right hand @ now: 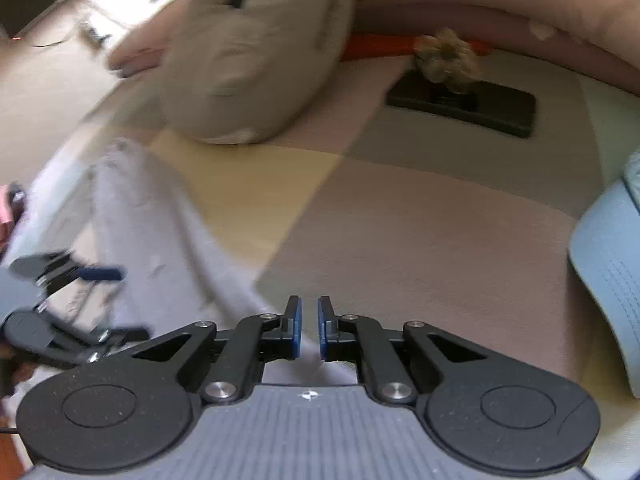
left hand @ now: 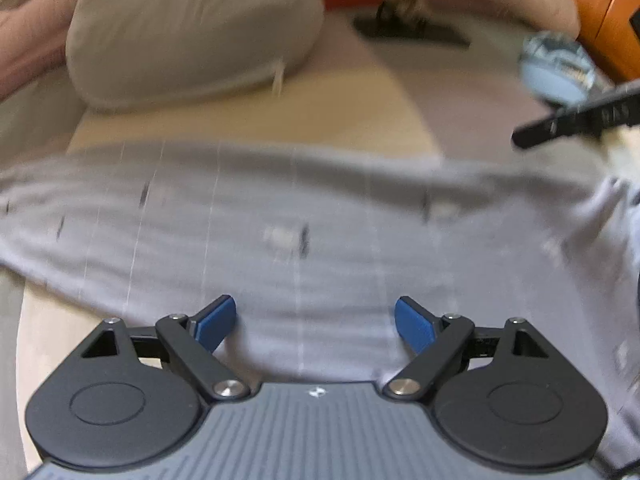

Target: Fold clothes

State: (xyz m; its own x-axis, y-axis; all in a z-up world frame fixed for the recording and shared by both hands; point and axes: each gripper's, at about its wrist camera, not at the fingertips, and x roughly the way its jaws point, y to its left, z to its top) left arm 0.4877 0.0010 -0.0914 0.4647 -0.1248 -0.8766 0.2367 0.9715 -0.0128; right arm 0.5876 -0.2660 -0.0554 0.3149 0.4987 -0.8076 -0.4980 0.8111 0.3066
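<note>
In the left wrist view, the left gripper (left hand: 315, 322) hangs with its blue pads (left hand: 216, 322) wide apart and nothing between them, just above a pale lavender-grey garment (left hand: 280, 216) that lies spread on the patchwork mat (left hand: 260, 120). The cloth's long axis runs left to right across the view, thin pale lines crossing it near to far; small dark marks on it are too blurred to read. Beyond it sits a beige cushion (left hand: 192, 32), and far right a black flat object (left hand: 412, 30). A black finger of the right gripper (left hand: 576, 120) enters at the right edge, its moulded lettering unreadable. In the right wrist view, the right gripper (right hand: 310, 330) has its jaws nearly closed, a narrow gap between the pads; the garment's (right hand: 152, 220) edge lies beneath them, and whether they pinch it cannot be told. The cloth stretches away to the far left. A light blue cap (right hand: 608, 272) lies at right.
</note>
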